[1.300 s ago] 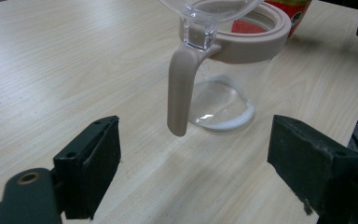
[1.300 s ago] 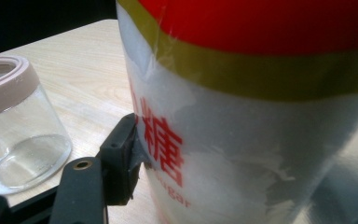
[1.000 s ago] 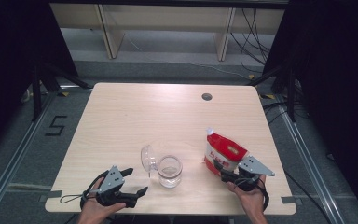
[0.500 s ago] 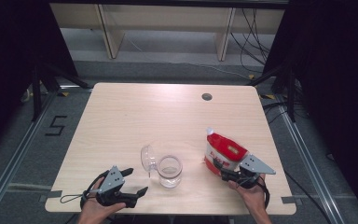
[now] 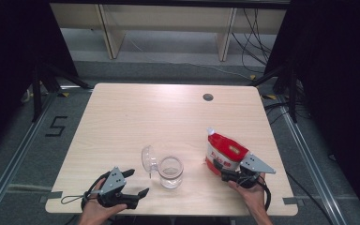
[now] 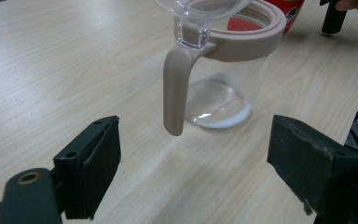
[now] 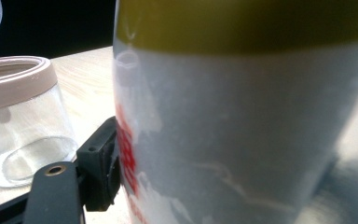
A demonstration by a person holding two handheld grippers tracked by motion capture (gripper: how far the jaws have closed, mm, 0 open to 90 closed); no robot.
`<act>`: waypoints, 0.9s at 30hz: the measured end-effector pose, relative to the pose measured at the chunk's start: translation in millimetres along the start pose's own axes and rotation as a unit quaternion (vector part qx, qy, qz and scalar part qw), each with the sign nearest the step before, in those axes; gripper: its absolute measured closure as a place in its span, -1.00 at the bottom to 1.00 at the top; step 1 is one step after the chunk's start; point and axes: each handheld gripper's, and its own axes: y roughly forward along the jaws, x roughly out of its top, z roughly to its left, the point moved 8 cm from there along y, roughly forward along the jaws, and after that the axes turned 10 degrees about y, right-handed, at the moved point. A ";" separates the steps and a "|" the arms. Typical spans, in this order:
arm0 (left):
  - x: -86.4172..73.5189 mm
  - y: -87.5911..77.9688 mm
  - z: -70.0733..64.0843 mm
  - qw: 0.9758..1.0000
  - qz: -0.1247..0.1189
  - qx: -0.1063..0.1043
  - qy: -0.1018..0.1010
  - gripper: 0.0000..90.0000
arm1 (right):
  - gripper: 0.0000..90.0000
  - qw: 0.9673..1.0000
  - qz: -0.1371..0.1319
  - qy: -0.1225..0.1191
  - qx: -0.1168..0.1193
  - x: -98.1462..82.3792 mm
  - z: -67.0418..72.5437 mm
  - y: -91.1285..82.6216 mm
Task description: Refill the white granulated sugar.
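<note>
On the near half of the pale wooden table (image 5: 136, 117), three things lay in a row. Centre: a clear glass jar (image 5: 170, 171) with a beige collar stood upright, its transparent hinged lid (image 5: 148, 158) swung open and tilted to the jar's left. In the left gripper view the jar's (image 6: 223, 88) beige latch lever (image 6: 176, 86) hung down from the collar on the side facing the camera, and the jar's base showed nothing but glass.

Right: a red-and-white pouch (image 5: 222, 154) stood leaning, its white spout toward the far side, well apart from the jar. The right gripper (image 5: 228, 176), held in the person's right hand (image 5: 253, 197) at the near right edge, met the pouch at its near lower end. In the right gripper view the pouch (image 7: 242, 121) sat between the jaws, with the left black jaw just beside its white wall; whether the pad pressed on it could not be told, and the other jaw was hidden. The jaws had just been opening, with the pouch between them.

Left: the left gripper (image 5: 137, 183), held in the left hand (image 5: 96, 211) at the near left edge, pointed toward the jar. Its jaws stood wide apart with nothing between them, short of the jar and not touching it.
</note>
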 end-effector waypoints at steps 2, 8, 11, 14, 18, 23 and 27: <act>-0.2 0.2 -1.5 1.000 0.001 0.000 -0.007 -0.63 | -0.40 1.000 0.001 -0.010 -0.005 -0.5 -2.3 1.2; -0.5 1.9 -3.5 1.000 -0.002 -0.003 -0.018 -0.62 | -0.38 1.000 -0.009 -0.023 0.006 0.8 -4.2 5.7; -0.2 1.8 -2.3 1.000 -0.002 -0.002 -0.008 -0.62 | -0.33 1.000 0.005 -0.023 0.012 -1.4 -2.5 5.0; -0.9 1.3 -1.4 1.000 0.001 -0.003 0.000 -0.62 | -0.28 1.000 -0.006 -0.015 0.014 -0.6 0.5 6.7; -1.1 1.5 -1.3 1.000 0.002 -0.003 0.001 -0.62 | -0.21 0.999 -0.012 -0.036 0.017 0.8 -1.2 8.8; -1.1 1.4 -1.3 1.000 0.002 -0.003 0.001 -0.62 | -0.07 0.999 -0.005 -0.027 0.024 -0.5 2.4 8.9; -1.2 1.3 -1.3 1.000 0.002 -0.003 0.001 -0.62 | -0.03 1.000 -0.005 -0.023 0.011 1.2 4.5 9.0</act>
